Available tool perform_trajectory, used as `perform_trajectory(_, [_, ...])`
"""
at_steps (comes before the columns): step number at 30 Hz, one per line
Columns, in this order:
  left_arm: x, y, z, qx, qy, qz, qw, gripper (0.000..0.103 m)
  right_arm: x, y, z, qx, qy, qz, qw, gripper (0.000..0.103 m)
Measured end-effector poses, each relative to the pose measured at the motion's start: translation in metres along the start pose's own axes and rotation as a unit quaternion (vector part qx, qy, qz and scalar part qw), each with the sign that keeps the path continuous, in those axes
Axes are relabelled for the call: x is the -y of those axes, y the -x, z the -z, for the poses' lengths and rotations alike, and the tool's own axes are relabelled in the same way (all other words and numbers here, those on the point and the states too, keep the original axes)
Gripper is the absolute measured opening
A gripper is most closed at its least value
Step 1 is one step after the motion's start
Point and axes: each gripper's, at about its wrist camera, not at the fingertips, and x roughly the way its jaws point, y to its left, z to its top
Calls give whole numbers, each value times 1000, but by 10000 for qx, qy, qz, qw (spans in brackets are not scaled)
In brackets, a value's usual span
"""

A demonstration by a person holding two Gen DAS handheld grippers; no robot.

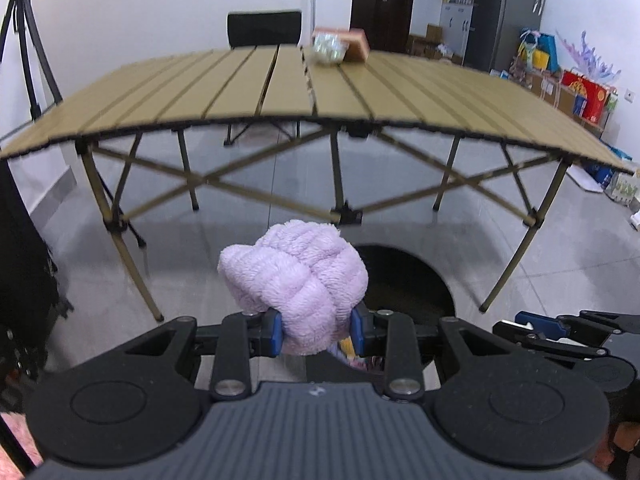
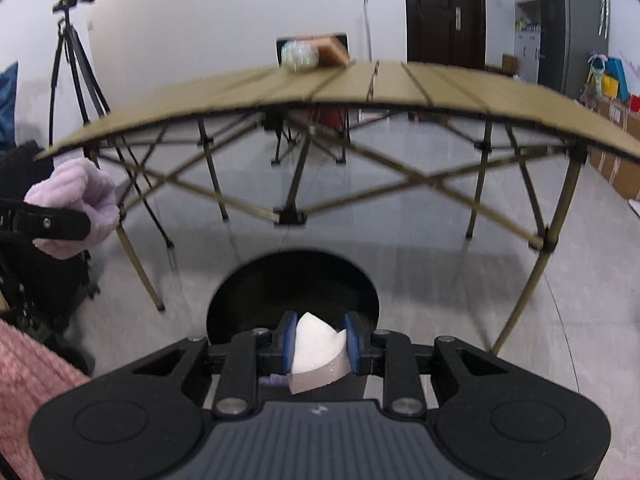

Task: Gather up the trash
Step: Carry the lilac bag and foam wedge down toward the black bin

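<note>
My left gripper (image 1: 318,332) is shut on a fluffy lilac knotted ball (image 1: 294,280), which bulges out above its blue pads. Just beyond and below it lies the round dark opening of a black bin (image 1: 404,284) on the floor. At the lower right edge of the left wrist view shows the right gripper's black finger (image 1: 560,326). My right gripper (image 2: 320,342) is shut on a crushed white paper cup (image 2: 316,342), directly over the black bin (image 2: 292,292). At the left edge of the right wrist view, the lilac ball (image 2: 74,200) sits in the left gripper.
A tan slatted folding table (image 1: 312,92) stands ahead, with a clear packet (image 1: 328,50) and a brown box (image 1: 356,44) at its far edge. A tripod (image 2: 74,76) stands left, boxes and bags (image 1: 576,88) line the right wall. Pink fabric (image 2: 28,372) shows lower left.
</note>
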Motion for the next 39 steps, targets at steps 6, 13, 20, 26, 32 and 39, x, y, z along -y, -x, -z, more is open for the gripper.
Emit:
perform_trajectory(6, [-6, -25, 12, -342, 70, 28, 9994, 31, -1, -17, 10, -358, 14, 141, 9993, 25])
perform_trajectory(13, [-19, -41, 12, -533, 230, 20, 9983, 31, -5, -33, 7, -613, 55, 229, 9978, 25])
perform_trajectory(20, [-32, -61, 8, -767, 364, -88, 9963, 31, -11, -54, -4, -811, 119, 227, 9964, 24])
perform_trajectory(26, [-42, -77, 5, -984, 467, -186, 9939, 31, -14, -78, -16, -1001, 88, 187, 9948, 25])
perform_trajectory(32, [-48, -89, 2, -1111, 512, -291, 9921, 31, -22, -106, -32, -1062, 131, 134, 9942, 25])
perform_trajectory(39, [-58, -101, -3, -1154, 529, -493, 9907, 31, -30, -137, -44, -1215, 179, 106, 9924, 25])
